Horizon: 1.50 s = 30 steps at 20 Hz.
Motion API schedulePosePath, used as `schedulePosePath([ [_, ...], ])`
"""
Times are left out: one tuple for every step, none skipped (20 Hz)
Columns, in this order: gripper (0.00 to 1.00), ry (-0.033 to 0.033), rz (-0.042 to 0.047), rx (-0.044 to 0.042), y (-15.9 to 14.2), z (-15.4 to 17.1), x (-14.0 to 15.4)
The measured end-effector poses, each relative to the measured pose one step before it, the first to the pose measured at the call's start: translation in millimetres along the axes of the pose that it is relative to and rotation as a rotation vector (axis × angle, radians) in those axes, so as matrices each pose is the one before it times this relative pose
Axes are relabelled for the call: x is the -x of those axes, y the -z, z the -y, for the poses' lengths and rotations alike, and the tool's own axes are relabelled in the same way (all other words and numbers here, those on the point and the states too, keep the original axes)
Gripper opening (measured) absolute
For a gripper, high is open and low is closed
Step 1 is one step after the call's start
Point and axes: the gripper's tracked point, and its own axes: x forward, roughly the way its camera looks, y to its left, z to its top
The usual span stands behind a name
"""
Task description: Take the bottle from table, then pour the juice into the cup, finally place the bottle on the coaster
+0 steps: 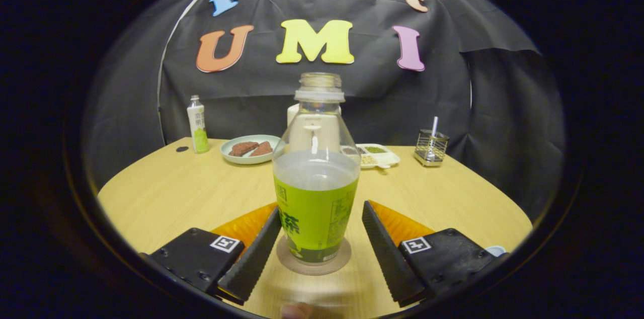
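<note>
Seeing uncapped clear plastic bottle with green label (316,193) upright on round brown coaster (313,264), pale wooden tabletop (171,193); my tongs (321,238) open, fingers flanking bottle, not touching.

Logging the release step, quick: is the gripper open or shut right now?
Gripper: open, fingers either side of the bottle on the coaster, not pressing it.

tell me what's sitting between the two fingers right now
In the gripper view, the uncapped bottle stands upright on the round coaster, between the open gripper's fingers; neither finger touches it.
</note>
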Motion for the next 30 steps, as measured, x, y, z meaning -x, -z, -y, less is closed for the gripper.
schedulePosePath([
  [1.0,-0.00135,0.01099,-0.00066,-1.1,0.37,6.48],
  [1.0,-0.00016,0.01523,0.0017,-2.87,1.02,8.63],
  [1.0,0.00255,0.01041,0.00341,-1.05,1.15,7.78],
  [1.0,0.00379,0.01469,0.0042,-1.72,1.67,11.17],
  [1.0,0.00855,0.01348,-0.00127,-1.21,2.11,10.26],
  [1.0,0.00213,0.01434,-0.00447,-3.25,1.35,11.87],
  [1.0,0.00252,0.01519,-0.00245,-3.49,0.81,11.5],
  [1.0,0.00494,0.01749,-0.00219,-4.4,1.93,15.36],
  [1.0,0.00098,0.01754,-0.00369,-1.82,0.99,14.37],
  [1.0,-0.00028,0.01697,-0.00615,-3.32,-0.22,14.52],
  [1.0,-0.00109,0.02039,-0.00332,-2.6,1.09,13.2],
  [1.0,-0.00393,0.01741,-0.00113,-3.32,0.27,13.8],
  [1.0,-0.00384,0.01699,0.00185,-3.08,-0.2,11.38],
  [1.0,-0.00127,0.01614,0.00812,-4.03,0.63,10.46],
  [1.0,0.00919,0.0065,0.01217,-0.58,3.05,9.0],
  [1.0,0.01242,0.0056,0.0086,-2.51,3.92,8.97],
  [1.0,0.00628,0.00838,0.00311,-2.84,1.98,7.66],
  [1.0,0.00688,0.00671,0.00047,-2.78,2.21,6.18],
  [1.0,0.00395,0.00379,0.00144,-1.67,2.46,6.17],
  [1.0,0.00598,0.00178,-0.00005,-1.77,2.48,5.28],
  [1.0,0.01023,0.00501,-0.00168,-2.13,3.5,5.28],
  [1.0,0.00673,0.0093,-0.00271,-3.59,3.11,5.86],
  [1.0,0.00473,0.01167,-0.00463,-3.64,2.99,7.04],
  [1.0,0.00146,0.01361,-0.00473,-4.56,1.63,4.38],
  [1.0,0.00073,0.01716,-0.00453,-4.2,1.52,5.22],
  [1.0,-0.00118,0.01281,-0.00264,-3.47,0.06,5.2],
  [1.0,-0.00615,0.01276,-0.00034,-2.47,-1.29,4.58],
  [1.0,-0.00536,0.01248,0.00015,-1.98,-2.3,3.67],
  [1.0,-0.00514,0.00838,-0.00059,-2.36,-1.9,2.78],
  [1.0,-0.00689,0.00506,-0.0019,-2.62,-3.26,3.16],
])
